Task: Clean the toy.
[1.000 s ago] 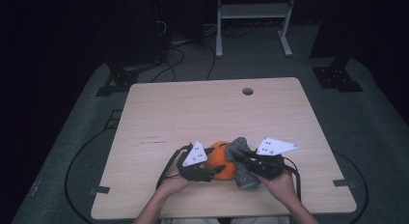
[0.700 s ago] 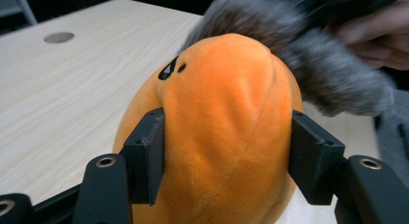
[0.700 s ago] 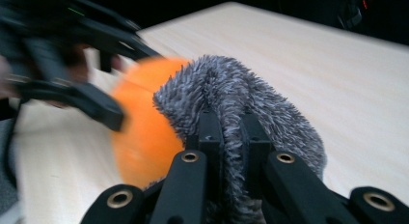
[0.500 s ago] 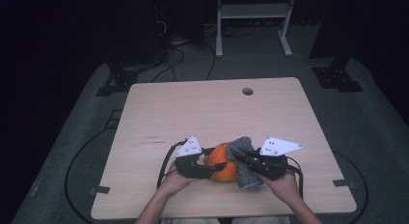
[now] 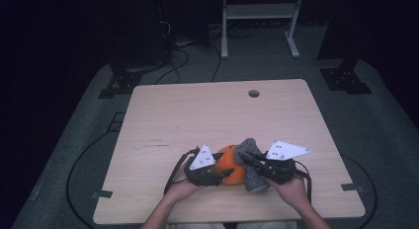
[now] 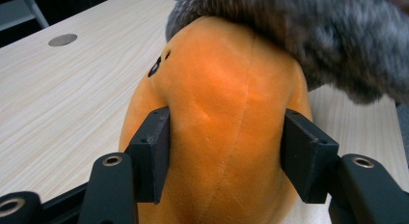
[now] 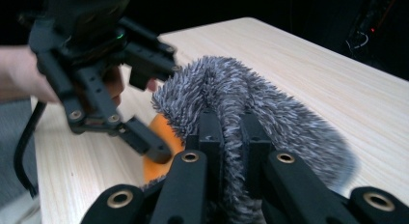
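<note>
An orange plush toy point(image 5: 228, 164) lies near the table's front edge, with a grey fuzzy cloth point(image 5: 251, 172) draped over its right side. My left gripper point(image 5: 223, 173) comes in from the left. Its jaws have just been closing, and both pads point(image 6: 153, 151) now press into the orange plush toy point(image 6: 226, 89). The grey fuzzy cloth point(image 6: 313, 35) hangs over the toy's top. My right gripper point(image 7: 234, 132) is shut on a fold of the grey fuzzy cloth point(image 7: 289, 113). In the right gripper view, the left gripper point(image 7: 161, 108) straddles the orange plush toy point(image 7: 166, 130).
The light wooden table point(image 5: 197, 115) has a round cable hole point(image 5: 254, 93) near its far edge. Behind it on the dark floor stand a white rack point(image 5: 259, 12) and cables point(image 5: 173, 56). Both hands rest at the table's front edge.
The left gripper's jaws have closed in onto the orange plush toy. Both hands have stayed about where they were, and the right gripper keeps its hold on the grey cloth.
</note>
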`<state>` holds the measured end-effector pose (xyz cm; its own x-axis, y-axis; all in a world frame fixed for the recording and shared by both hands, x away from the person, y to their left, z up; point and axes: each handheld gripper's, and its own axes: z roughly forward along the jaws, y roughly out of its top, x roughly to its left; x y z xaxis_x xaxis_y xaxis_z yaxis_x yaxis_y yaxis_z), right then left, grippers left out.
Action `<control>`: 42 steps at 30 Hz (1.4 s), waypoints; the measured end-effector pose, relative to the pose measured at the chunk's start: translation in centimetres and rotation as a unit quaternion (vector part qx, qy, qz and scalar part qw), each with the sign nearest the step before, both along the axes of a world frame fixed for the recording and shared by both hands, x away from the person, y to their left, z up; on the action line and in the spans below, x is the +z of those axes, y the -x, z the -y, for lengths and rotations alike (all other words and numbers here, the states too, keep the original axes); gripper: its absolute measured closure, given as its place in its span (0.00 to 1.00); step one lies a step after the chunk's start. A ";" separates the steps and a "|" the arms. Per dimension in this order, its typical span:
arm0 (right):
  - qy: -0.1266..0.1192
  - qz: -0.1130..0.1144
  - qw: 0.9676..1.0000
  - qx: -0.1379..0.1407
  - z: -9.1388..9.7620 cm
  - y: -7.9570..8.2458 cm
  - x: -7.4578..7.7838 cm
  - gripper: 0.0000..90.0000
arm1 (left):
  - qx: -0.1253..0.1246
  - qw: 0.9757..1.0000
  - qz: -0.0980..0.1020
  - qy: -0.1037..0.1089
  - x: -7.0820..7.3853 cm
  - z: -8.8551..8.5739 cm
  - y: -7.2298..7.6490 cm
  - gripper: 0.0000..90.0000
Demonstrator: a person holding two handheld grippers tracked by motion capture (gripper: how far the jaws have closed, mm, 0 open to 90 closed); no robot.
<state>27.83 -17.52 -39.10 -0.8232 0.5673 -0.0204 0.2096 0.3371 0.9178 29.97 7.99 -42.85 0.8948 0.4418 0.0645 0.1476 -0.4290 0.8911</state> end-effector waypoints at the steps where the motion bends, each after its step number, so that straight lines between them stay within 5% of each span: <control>1: 0.012 0.007 1.000 0.001 -0.3 0.0 -0.2 0.91 | 0.001 1.000 0.000 0.001 0.0 -0.1 0.0 0.46; 6: 0.008 -0.024 0.999 -0.042 1.6 -1.6 -1.7 0.91 | 0.024 0.997 -0.046 0.054 -0.5 -1.4 -0.8 0.48; 8: -0.004 -0.039 0.998 -0.045 2.1 -1.7 -2.1 0.91 | 0.028 0.998 -0.040 0.049 -0.5 -1.3 -0.7 0.47; 10: -0.003 -0.030 0.999 -0.038 1.8 -1.4 -1.8 0.91 | 0.038 0.996 -0.047 0.058 -0.5 -1.1 -0.8 0.44; 12: 0.004 -0.024 0.999 -0.035 1.4 -1.4 -1.7 0.91 | 0.034 0.997 -0.040 0.054 -0.5 -1.2 -1.0 0.31; 14: -0.004 -0.036 0.999 -0.032 1.6 -1.9 -2.0 0.91 | 0.027 0.997 -0.056 0.050 -0.7 -1.4 -1.5 0.11; 16: -0.016 -0.049 0.998 -0.033 1.9 -2.2 -2.3 0.91 | 0.022 0.997 -0.061 0.034 -1.0 -1.2 -1.7 0.08; 19: -0.009 -0.039 0.998 -0.038 1.8 -1.8 -2.0 0.91 | 0.014 0.999 -0.034 0.023 -1.0 -0.7 -1.1 0.25; 22: -0.013 -0.017 1.000 -0.015 1.0 -0.5 -0.7 0.91 | 0.026 0.999 -0.014 0.013 -0.8 -0.2 -0.5 0.36; 24: 0.007 0.009 1.000 -0.002 -0.2 0.1 -0.1 0.91 | 0.031 0.999 -0.014 0.021 -0.5 -0.3 -0.3 0.41; 27: 0.003 0.008 1.000 -0.006 0.1 -0.3 -0.5 0.91 | 0.022 0.999 -0.029 0.039 -0.1 -1.2 -0.4 0.43; 31: 0.000 -0.026 0.999 -0.029 1.6 -1.3 -1.5 0.91 | 0.040 0.999 -0.010 0.006 0.1 -1.9 -0.1 0.43; 34: -0.013 -0.007 1.000 0.008 0.2 -0.3 -0.4 0.91 | 0.036 0.999 -0.007 0.003 -0.1 -1.1 0.0 0.43; 36: 0.014 0.013 1.000 0.021 -1.3 0.3 -0.2 0.91 | 0.029 1.000 0.002 -0.009 -0.4 -0.4 0.3 0.43; 39: 0.020 0.005 1.000 0.006 -1.0 -0.6 -1.1 0.91 | 0.026 0.999 0.012 -0.017 -0.5 -0.4 0.6 0.43; 42: 0.032 -0.013 0.998 -0.056 1.2 -1.6 -1.8 0.91 | 0.023 1.000 0.012 -0.014 -0.5 -0.4 0.6 0.43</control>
<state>29.47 -18.72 -40.88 -0.7556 0.6539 -0.0392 0.2730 0.3687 0.8885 29.36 8.43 -43.35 0.8720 0.4794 0.0986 0.1463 -0.4475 0.8822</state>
